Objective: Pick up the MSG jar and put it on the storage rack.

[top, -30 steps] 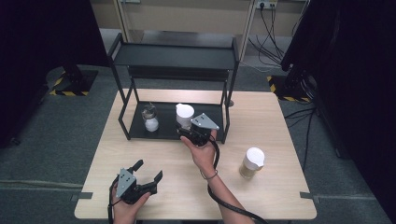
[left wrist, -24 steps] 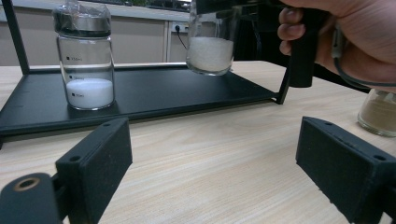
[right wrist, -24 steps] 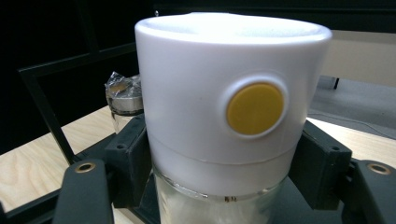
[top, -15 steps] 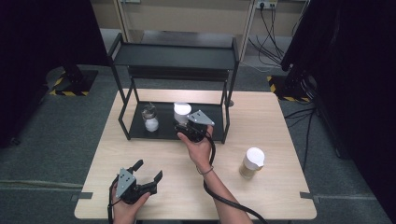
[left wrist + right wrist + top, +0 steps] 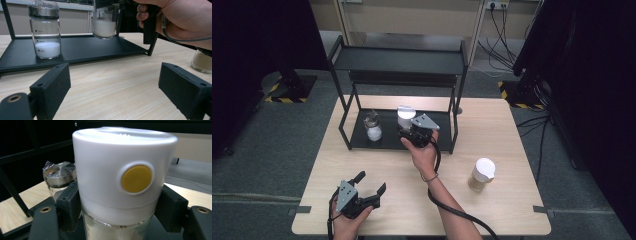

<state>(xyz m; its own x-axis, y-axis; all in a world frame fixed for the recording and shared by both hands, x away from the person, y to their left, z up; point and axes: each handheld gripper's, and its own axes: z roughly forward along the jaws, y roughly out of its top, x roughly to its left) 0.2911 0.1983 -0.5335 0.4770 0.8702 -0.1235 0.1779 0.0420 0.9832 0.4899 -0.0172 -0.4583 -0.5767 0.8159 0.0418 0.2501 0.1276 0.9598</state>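
Overhead: pale wooden table (image 5: 492, 127) on grey carpeted floor (image 5: 272, 145), dark curtains at both sides, cables (image 5: 504, 22) trailing from a wall socket behind. Black two-tier metal rack (image 5: 399, 60) stands at the table's far side, its lower tray resting on the tabletop.

Containers: glass jar with a white lid (image 5: 122, 182), yellow round button on the lid's side, white granules inside; it hangs just above the rack's lower tray (image 5: 82, 50), off the surface, to the right of the second jar. Right gripper (image 5: 412, 131) clenched on it, pads pressing at the lid's lower edge on both sides. Second jar with metal cap (image 5: 46, 32), plastic wrap over the cap, white powder low inside, stands upright on the tray's left part. Third jar, white-lidded (image 5: 482, 175), tan contents, stands apart on the table's right side.

Left gripper (image 5: 367, 189) released, jaws wide over bare wood near the front edge.
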